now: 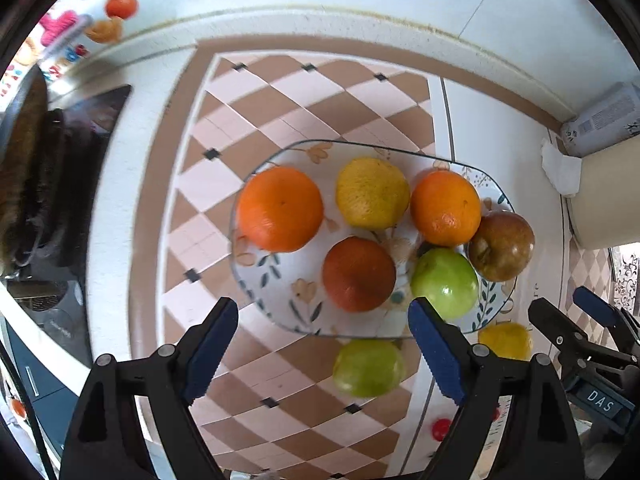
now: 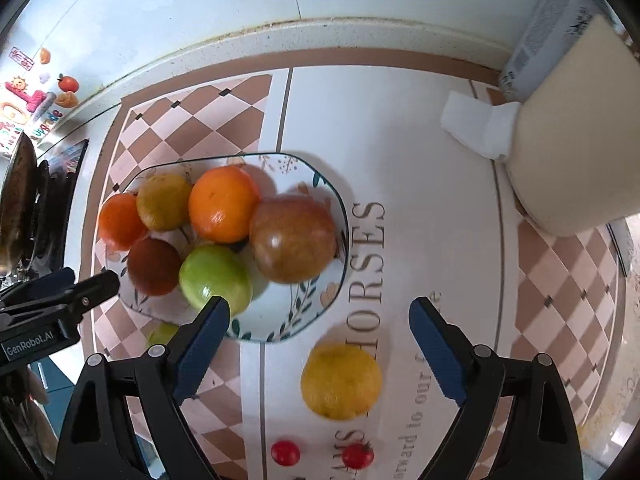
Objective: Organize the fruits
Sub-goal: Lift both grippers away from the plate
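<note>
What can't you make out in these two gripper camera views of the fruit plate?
- Green apple off the plate: right wrist view, mostly hidden by the right gripper.
- Yellow lemon on the mat: left wrist view, partly behind the left gripper.
- Mat lettering: right wrist view, partly covered by the plate and lemon.
- Wall stickers: left wrist view, blurred.

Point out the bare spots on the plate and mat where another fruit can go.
The plate is crowded along its back and right; bare patches lie at its front rim, right of the green apple, and at its left front, below the large orange. The mat is bare between the plate and the tissue. The near side holds a lemon and cherry tomatoes.
</note>
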`<state>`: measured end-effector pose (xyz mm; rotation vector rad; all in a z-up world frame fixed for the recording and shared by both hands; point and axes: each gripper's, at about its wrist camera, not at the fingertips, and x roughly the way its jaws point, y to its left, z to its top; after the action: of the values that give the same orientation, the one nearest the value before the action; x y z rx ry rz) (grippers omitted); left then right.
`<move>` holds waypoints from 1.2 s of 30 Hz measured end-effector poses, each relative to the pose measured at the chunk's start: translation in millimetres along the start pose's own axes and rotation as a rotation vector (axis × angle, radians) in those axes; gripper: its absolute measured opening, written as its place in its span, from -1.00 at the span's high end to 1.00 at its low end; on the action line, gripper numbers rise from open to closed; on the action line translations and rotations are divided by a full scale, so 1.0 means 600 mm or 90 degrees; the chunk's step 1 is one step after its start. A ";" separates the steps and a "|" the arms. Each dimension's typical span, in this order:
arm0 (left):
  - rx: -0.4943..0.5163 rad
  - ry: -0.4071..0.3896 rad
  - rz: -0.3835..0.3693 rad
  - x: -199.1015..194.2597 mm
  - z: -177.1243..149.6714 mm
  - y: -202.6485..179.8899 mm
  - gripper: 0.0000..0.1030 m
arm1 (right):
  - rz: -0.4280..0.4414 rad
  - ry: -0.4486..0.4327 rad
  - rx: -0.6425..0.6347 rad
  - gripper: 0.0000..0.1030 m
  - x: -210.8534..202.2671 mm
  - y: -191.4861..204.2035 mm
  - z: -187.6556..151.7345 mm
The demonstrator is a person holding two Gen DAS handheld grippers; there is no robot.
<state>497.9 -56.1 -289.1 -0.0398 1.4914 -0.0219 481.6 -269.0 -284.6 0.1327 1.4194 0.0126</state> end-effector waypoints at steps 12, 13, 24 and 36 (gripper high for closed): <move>-0.001 -0.108 0.012 -0.109 -0.086 0.014 -0.69 | 0.002 -0.068 -0.007 -0.82 -0.114 0.033 -0.084; -0.001 -0.113 0.011 -0.118 -0.093 0.014 -0.69 | 0.007 -0.075 -0.005 -0.82 -0.128 0.036 -0.092; 0.017 -0.147 -0.004 -0.198 -0.162 0.014 -0.69 | 0.033 -0.128 -0.014 -0.82 -0.232 0.059 -0.161; 0.034 -0.191 -0.011 -0.278 -0.209 0.014 -0.69 | 0.046 -0.174 -0.017 -0.82 -0.323 0.070 -0.210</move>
<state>359.8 -42.8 -133.4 -0.0130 1.1896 -0.0670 330.7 -234.0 -108.0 0.1582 1.1404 0.0704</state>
